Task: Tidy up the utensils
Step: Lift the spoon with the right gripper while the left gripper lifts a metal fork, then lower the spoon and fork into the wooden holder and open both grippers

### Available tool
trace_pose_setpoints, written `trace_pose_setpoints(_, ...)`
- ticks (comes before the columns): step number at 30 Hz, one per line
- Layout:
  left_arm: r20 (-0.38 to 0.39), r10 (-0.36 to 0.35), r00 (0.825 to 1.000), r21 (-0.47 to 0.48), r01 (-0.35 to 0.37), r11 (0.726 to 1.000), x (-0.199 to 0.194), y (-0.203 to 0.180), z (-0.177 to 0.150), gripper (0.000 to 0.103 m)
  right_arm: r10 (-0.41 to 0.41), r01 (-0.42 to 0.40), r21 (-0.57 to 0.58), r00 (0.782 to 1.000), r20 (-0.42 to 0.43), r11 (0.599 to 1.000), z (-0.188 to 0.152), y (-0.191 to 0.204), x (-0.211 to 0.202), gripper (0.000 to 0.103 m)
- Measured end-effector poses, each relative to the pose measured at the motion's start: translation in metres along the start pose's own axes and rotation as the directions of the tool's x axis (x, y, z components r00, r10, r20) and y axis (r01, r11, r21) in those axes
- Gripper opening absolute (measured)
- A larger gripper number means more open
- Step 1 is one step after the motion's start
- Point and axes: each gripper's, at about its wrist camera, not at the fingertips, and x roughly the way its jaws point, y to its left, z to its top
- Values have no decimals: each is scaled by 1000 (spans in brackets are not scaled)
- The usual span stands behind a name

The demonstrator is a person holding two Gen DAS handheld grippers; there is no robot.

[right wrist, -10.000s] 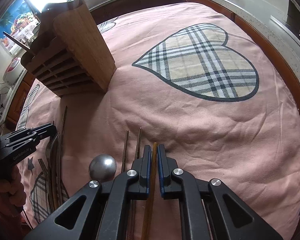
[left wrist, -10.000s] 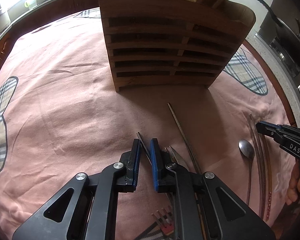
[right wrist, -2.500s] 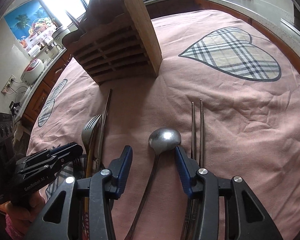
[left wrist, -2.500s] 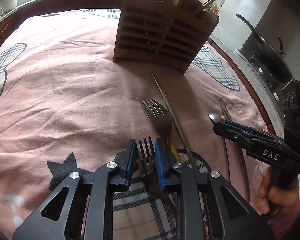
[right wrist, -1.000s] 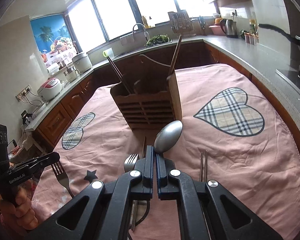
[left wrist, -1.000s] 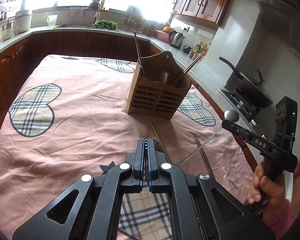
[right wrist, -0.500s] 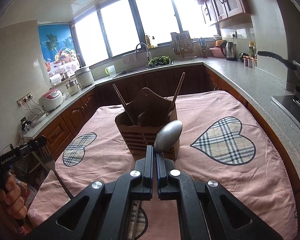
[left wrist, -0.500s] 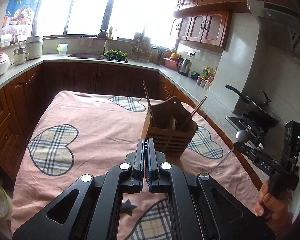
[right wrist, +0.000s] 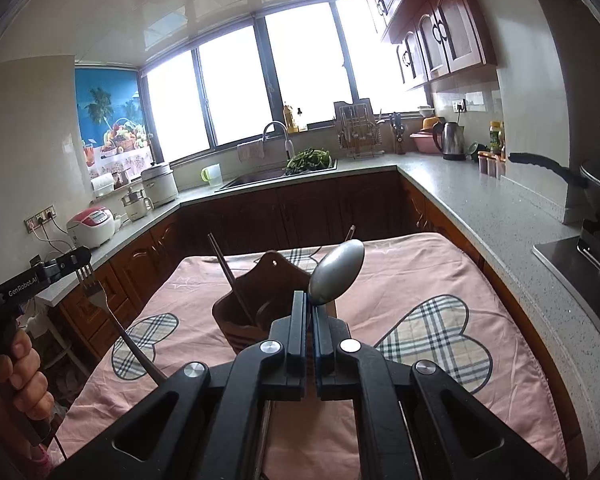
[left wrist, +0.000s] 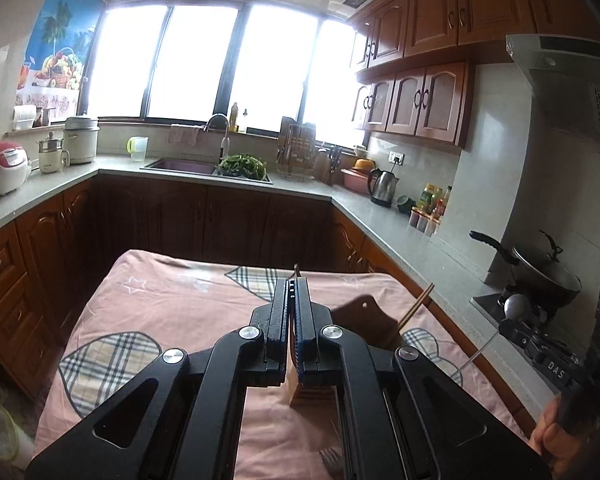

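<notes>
Chopsticks [right wrist: 230,274] already in holder [right wrist: 260,300]. Right gripper [right wrist: 310,308] clamped on spoon [right wrist: 336,272], left gripper [right wrist: 74,262] on fork [right wrist: 94,292], both above cloth [right wrist: 440,280]. Still to drop in; possibly more below, mostly hidden.

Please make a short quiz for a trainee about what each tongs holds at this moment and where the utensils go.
1. True or false: the right tongs are shut on a spoon.
2. What do the left tongs hold? A) knife B) fork C) ladle
3. Fill in: the dark chopstick stands in the wooden ____ on the pink tablecloth.

Key: 1 true. 2 B. 3 utensil holder.
</notes>
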Motion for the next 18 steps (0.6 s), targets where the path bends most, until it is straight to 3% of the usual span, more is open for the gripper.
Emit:
trace_pose_setpoints(10,103,96,990,-19,-95,995,53,-6,32,2,-40,40,-5,997,64,999,33,-8,30,2)
trace_pose_setpoints(18,98,141,985,111,-152,982,106,-34,22,2,-68,69,-27,997,42,997,27,-9,70,2)
